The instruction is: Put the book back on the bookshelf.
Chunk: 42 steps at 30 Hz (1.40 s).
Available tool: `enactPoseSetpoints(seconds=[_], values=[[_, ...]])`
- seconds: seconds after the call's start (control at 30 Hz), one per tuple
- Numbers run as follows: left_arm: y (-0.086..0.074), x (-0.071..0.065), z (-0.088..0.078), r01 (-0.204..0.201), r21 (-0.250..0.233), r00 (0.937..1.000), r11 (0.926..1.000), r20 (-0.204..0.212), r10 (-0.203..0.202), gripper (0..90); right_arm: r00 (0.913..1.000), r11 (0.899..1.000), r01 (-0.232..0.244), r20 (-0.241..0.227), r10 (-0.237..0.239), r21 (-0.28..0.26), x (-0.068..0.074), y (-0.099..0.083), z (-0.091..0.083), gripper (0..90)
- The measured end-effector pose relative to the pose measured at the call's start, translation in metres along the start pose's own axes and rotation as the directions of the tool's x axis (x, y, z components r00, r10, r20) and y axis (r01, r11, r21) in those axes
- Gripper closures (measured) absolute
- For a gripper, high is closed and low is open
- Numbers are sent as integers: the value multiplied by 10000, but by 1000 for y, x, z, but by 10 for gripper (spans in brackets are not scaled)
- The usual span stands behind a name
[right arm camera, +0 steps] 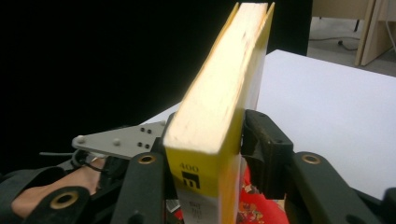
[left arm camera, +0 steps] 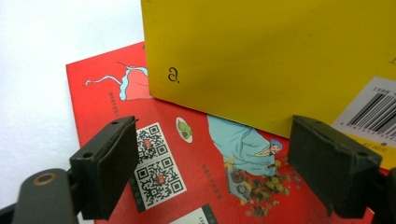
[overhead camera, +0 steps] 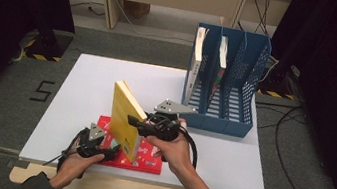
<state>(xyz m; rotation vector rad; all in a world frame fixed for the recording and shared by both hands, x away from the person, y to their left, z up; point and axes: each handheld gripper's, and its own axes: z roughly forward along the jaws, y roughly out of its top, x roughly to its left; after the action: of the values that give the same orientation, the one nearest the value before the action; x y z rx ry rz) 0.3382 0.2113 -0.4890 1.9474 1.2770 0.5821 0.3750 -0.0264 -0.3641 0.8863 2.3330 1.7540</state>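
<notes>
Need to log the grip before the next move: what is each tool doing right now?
Left tool: open, holding nothing, over the red book.
Right tool: closed on the yellow book, which stands upright.

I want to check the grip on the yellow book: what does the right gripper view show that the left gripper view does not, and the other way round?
The right gripper view shows the right gripper with its jaws pressed on both covers of the yellow book, the page edge facing the camera, and the left gripper's grey plate beyond. The left gripper view shows the left gripper with jaws wide apart and nothing between them, above the red book's QR codes, plus the yellow book's barcode. Both show the yellow book standing over the red book on the white table.
</notes>
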Motion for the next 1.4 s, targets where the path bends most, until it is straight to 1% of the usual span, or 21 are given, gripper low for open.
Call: enactPoseSetpoints(seconds=[0.07,0.13,0.2,0.27,0.3,0.33,0.37,0.47,0.5,0.57,0.63,0.67,0.7,0.77,0.83,0.87,0.9,1.03,1.07,1.2,1.4], values=[[0,3,-1,21,54,10000,10000,-29,-21,157,9998,9996,-176,-75,175,-226,-2,-4,3,636],[-1,7,-1,61,73,9999,10000,-133,-60,157,9999,9990,-11,99,15,-439,-2,-6,4,647],[-1,12,-1,133,16,9997,9999,-206,-132,156,9999,9977,-71,100,78,-675,-3,-7,6,655],[-1,17,-3,244,-61,9993,9997,-287,-246,156,9995,9970,292,123,-284,-717,-6,-6,8,683],[-1,20,-3,324,-93,9988,9994,-357,-327,155,9992,9966,376,124,-368,-730,-8,-5,9,710],[-1,23,-4,399,-94,9985,9992,-368,-403,154,9994,9966,338,139,-329,-754,-10,-3,9,730],[-1,26,-4,465,-106,9981,9989,-411,-469,154,9997,9974,226,28,-225,-691,-13,0,10,740],[0,34,-4,671,-173,9965,9976,-498,-679,154,9982,9968,-495,-369,473,-630,-26,9,12,738],[0,36,-4,736,-191,9958,9971,-526,-745,153,9958,9944,-841,-405,816,-635,-29,10,14,738],[0,42,-5,963,-246,9939,9950,-514,-975,153,9905,9894,-1317,-476,1289,-617,-38,13,15,740],[0,47,-6,1120,-333,9917,9932,-603,-1138,154,9766,9755,-2102,-598,2065,-651,-49,14,15,740],[0,50,-6,1194,-382,9904,9921,-659,-1217,153,9686,9663,-2456,-594,2415,-764,-57,15,14,741],[0,53,-7,1268,-387,9892,9912,-688,-1292,153,9686,9663,-2456,-594,2415,-764,-57,15,14,741],[0,59,-7,1391,-428,9866,9893,-796,-1422,153,9653,9622,-2591,-558,2550,-841,-62,17,9,740],[-1,64,-7,1538,-464,9837,9870,-871,-1574,153,9701,9662,-2423,-393,2396,-883,-63,20,1,740],[-1,67,-8,1619,-501,9821,9855,-894,-1659,153,9765,9721,-2156,-255,2141,-921,-63,22,-4,740],[-1,69,-8,1679,-532,9807,9844,-920,-1723,153,9800,9756,-1991,-179,1983,-930,-63,24,-9,740],[-1,74,-9,1815,-559,9778,9818,-961,-1862,152,9846,9797,-1698,235,1732,-1067,-66,31,-32,737],[-1,74,-9,1859,-583,9767,9808,-977,-1910,152,9850,9800,-1644,338,1691,-1125,-67,31,-38,737],[-1,76,-7,1835,-483,9774,9818,-976,-1875,152,9834,9793,-1567,715,1667,-1282,-75,30,-60,737],[-1,80,-6,1874,-426,9760,9814,-1044,-1909,152,9763,9731,-1665,1117,1853,-1593,-86,25,-86,738]])
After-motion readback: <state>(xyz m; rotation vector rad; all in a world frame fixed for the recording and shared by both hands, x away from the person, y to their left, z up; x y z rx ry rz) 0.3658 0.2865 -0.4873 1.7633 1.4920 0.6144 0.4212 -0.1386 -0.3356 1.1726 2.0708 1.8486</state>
